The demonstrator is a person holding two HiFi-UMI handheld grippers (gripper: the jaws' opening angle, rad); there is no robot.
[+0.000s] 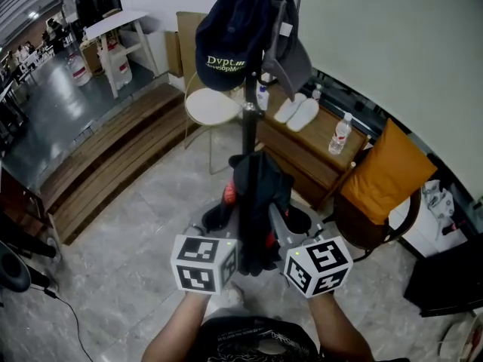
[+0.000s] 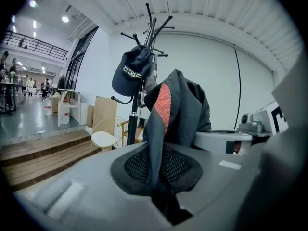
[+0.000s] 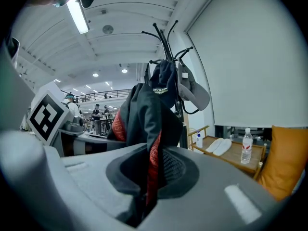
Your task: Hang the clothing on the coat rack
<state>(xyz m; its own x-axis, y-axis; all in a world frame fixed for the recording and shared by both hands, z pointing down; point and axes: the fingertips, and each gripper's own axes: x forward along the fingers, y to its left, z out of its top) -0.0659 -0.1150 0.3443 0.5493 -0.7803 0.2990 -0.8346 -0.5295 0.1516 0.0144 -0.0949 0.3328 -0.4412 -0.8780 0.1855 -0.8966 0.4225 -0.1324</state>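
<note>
Head view: from above, steeply down along the rack (image 1: 248,123) to the floor (image 1: 136,225), jacket (image 1: 256,194) close below. Left gripper view: low, tilted up along the jaws, jacket right at the lens, rack beyond. Right gripper view: likewise, from the other side. Shared by all three: jacket, rack, cap (image 1: 226,47).

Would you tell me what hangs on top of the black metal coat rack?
A navy lettered baseball cap and a grey cap hang there. The coat rack base is hidden by the dark red-lined jacket clamped in the left gripper and right gripper.
</note>
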